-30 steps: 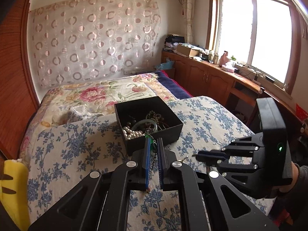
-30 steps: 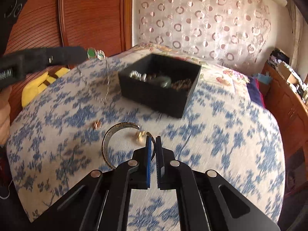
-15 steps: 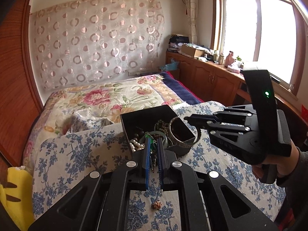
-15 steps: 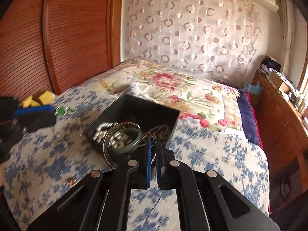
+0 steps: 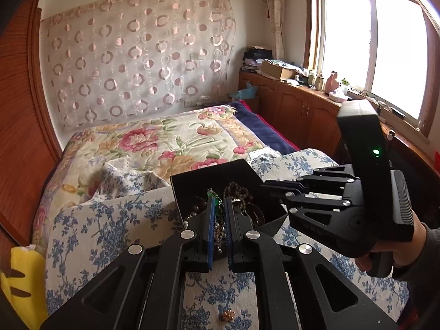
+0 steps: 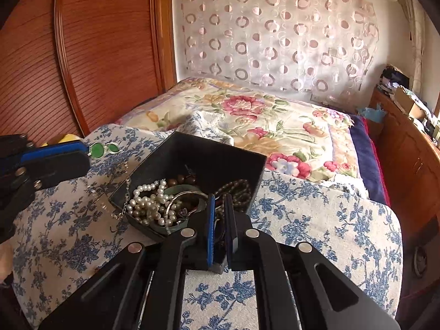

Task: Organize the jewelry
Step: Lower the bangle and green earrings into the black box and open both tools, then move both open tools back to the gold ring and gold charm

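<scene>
A black jewelry box (image 6: 220, 162) (image 5: 217, 176) sits on the blue-flowered cloth and holds pearls (image 6: 150, 202), brown beads and other pieces. My left gripper (image 5: 219, 200) is shut on a green-stone necklace (image 5: 217, 199), seen in the right wrist view (image 6: 100, 150) with its chain (image 6: 125, 189) hanging over the box's left wall. My right gripper (image 6: 219, 200) is over the box, shut on a metal bangle (image 6: 183, 200) that lies down in the box. It also shows in the left wrist view (image 5: 268, 189), at the box's right side.
A small gold earring (image 5: 227, 315) lies on the cloth near me. A yellow cushion (image 5: 19, 280) is at the left edge. A flowered bedspread (image 5: 154, 143) lies behind the box. Wooden cabinets (image 5: 297, 110) with clutter stand under the window.
My right gripper carried the bangle from the cloth up and into the box. My left gripper brought the green necklace forward to the box, its chain now draped over the wall.
</scene>
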`<state>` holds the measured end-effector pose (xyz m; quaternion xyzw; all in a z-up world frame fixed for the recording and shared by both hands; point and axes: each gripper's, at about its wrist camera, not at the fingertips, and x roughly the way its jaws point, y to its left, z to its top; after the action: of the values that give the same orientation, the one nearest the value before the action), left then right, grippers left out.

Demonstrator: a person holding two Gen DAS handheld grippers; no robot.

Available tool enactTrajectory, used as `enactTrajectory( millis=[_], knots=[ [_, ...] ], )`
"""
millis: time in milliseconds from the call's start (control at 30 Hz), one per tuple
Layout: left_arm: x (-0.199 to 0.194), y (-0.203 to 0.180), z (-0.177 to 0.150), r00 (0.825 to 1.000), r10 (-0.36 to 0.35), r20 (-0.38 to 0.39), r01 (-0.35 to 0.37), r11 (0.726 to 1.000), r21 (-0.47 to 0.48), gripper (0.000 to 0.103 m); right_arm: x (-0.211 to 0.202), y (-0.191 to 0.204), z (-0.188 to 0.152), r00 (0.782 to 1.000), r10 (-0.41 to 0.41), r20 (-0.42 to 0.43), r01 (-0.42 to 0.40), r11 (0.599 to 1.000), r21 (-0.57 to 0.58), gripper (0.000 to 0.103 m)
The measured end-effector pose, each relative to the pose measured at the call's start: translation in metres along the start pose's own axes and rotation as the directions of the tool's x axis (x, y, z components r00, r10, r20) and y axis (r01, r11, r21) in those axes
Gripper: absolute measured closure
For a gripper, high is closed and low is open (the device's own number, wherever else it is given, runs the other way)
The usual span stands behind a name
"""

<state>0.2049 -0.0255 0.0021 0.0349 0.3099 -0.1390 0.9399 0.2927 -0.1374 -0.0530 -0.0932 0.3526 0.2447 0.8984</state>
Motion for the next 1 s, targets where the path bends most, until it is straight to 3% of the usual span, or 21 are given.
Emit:
enactTrajectory(
  millis=[467, 567, 633, 800, 1000],
  knots=[
    [0.017, -0.005, 0.014, 1.0, -0.016, -0.005, 0.016, 1.0, -0.014, 0.096, -0.023, -0.008, -0.034, 1.0, 0.018, -0.003, -0.018, 1.0, 0.006, 0.095],
    [0.015, -0.003, 0.011, 1.0, -0.009, -0.012, 0.009, 1.0, -0.014, 0.084, -0.027, -0.002, -0.044, 0.999, 0.041, -0.005, -0.041, 0.999, 0.0, 0.095],
    [0.012, -0.004, 0.007, 1.0, -0.01, -0.012, 0.01, 1.0, -0.014, 0.082, -0.028, 0.003, -0.048, 0.999, 0.05, -0.011, -0.05, 0.999, -0.01, 0.095],
    [0.001, 0.002, -0.013, 1.0, -0.011, -0.026, 0.011, 1.0, -0.019, 0.081, -0.032, 0.021, -0.062, 0.997, 0.078, -0.025, -0.079, 0.996, -0.04, 0.068],
    [-0.009, 0.014, -0.049, 0.998, 0.001, -0.068, -0.002, 1.0, -0.028, 0.081, -0.024, 0.038, -0.075, 0.992, 0.097, -0.077, -0.104, 0.991, -0.085, 0.068]
  ],
)
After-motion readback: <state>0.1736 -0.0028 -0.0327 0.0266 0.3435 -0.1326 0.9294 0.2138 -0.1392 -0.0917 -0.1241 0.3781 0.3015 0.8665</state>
